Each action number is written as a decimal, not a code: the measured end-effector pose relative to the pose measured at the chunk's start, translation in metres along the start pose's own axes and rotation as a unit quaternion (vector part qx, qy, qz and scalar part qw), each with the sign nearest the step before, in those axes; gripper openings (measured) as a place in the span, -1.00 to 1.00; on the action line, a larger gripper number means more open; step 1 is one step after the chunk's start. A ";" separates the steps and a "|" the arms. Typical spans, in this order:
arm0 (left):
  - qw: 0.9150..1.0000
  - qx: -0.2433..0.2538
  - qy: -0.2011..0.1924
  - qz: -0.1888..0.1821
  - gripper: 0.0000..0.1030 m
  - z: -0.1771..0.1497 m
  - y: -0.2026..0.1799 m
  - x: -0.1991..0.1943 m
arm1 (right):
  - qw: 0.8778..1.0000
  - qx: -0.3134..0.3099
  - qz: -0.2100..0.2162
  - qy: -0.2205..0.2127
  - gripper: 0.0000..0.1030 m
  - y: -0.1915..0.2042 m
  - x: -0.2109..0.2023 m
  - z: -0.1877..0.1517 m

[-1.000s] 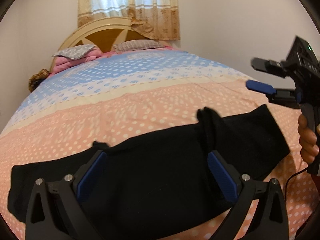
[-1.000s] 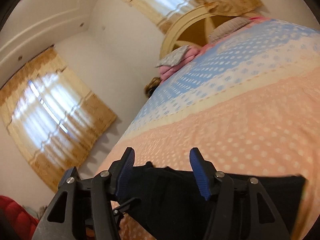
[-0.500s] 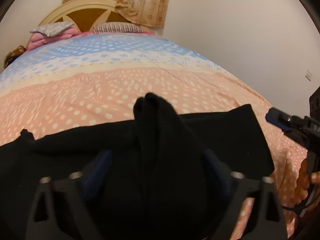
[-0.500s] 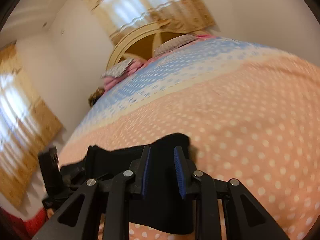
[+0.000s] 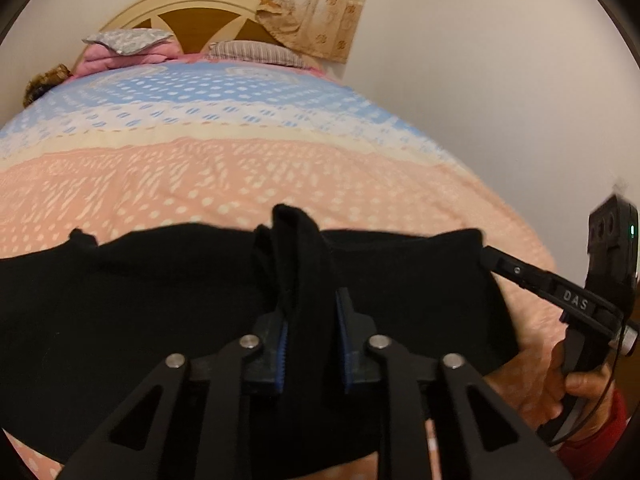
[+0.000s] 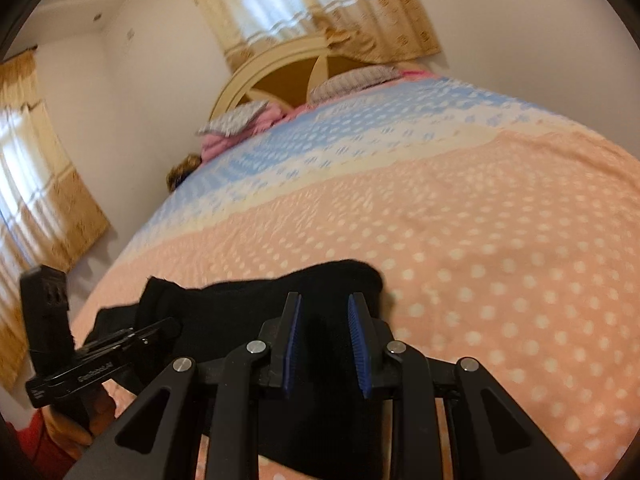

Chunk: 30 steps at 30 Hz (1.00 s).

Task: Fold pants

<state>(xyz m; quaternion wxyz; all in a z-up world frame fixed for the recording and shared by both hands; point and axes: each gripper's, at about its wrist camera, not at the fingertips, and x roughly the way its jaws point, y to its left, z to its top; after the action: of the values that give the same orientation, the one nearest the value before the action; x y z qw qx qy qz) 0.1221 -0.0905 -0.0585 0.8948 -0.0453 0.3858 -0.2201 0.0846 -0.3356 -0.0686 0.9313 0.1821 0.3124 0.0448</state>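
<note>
Both grippers are closing in compared with a second ago, when their blue pads were standing wide apart over the cloth. Now the left gripper (image 5: 310,336) is clenching a raised ridge of the black, soft-knit pants (image 5: 160,300), the fabric bunching up between its blue pads. In the right wrist view, the right gripper (image 6: 325,336) is pinching the other end of the pants (image 6: 320,292) near their rounded edge, its pads narrowed onto a dark fold, though the black cloth is making the exact contact hard to read.

The pants are lying stretched across the near part of the peach, white-dotted bedspread (image 5: 240,176), well apart from the grey patterned pillows (image 5: 128,36) by the cream wooden headboard (image 5: 192,4).

Judging by the two grips, the step in hand is taking hold before a fold. The next move is probably calling for both hands lifting together and carrying one part over the rest, keeping the edges level so the layers are landing squarely rather than twisting.
</note>
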 end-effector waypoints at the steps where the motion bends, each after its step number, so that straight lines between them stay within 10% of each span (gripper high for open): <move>1: 1.000 -0.001 0.005 0.010 -0.09 0.000 0.003 0.004 | 1.000 0.001 -0.006 0.013 -0.51 -0.001 0.010 -0.002; 4: 0.999 -0.038 0.002 0.034 0.60 0.006 0.027 -0.004 | 0.999 0.018 -0.017 0.040 -0.51 -0.009 0.030 -0.006; 11: 0.988 -0.039 -0.058 0.140 0.61 0.019 0.056 -0.040 | 0.999 0.050 0.013 -0.016 -0.51 -0.018 -0.003 0.001; 21: 0.977 0.142 -0.081 0.136 0.61 0.024 -0.028 -0.007 | 0.997 -0.042 0.020 0.061 -0.51 0.044 -0.025 -0.035; 24: 0.979 0.129 -0.011 0.155 0.64 0.017 -0.013 0.023 | 0.994 -0.015 0.000 0.111 -0.50 0.035 -0.008 -0.058; 30: 0.990 0.080 -0.029 0.113 0.76 0.027 0.011 -0.011 | 0.998 -0.013 0.003 0.066 -0.51 0.035 -0.022 -0.035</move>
<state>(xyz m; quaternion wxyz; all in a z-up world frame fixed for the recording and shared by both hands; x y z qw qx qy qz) 0.1385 -0.0782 -0.0355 0.9255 0.0638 0.3437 -0.1458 0.0467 -0.2965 -0.0691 0.9109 0.1676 0.3718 0.0635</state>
